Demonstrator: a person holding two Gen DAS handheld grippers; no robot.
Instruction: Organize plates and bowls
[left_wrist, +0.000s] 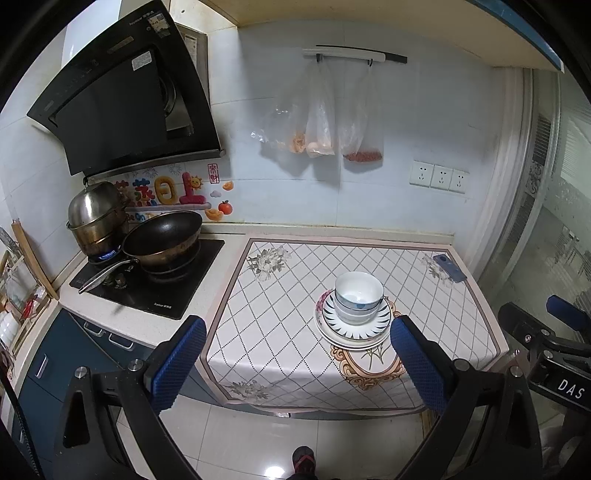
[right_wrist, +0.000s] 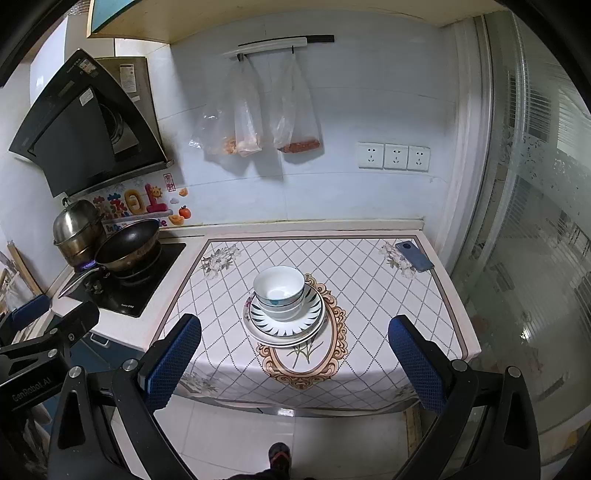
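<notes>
Both grippers, left gripper (left_wrist: 297, 363) and right gripper (right_wrist: 295, 362), hang apart, well short of the desk (right_wrist: 424, 295); nested bowls (right_wrist: 279, 288) on stacked plates (right_wrist: 284, 326) could topple if nudged sideways.

The tablecloth (right_wrist: 369, 295) is showing a white ground crossed by a dotted diamond lattice, with grey flower sprays at its corners and a peach-and-gold scrolled oval in the middle. The top plate (right_wrist: 295, 326) is wearing dark teal, feather-like strokes around its white rim. The bowls (right_wrist: 279, 286) are showing white with blue markings. The fingers (left_wrist: 177, 363) of both grippers are wearing blue textured pads on black frames. A blue phone (right_wrist: 413, 256) is lying at the cloth's far corner.
</notes>
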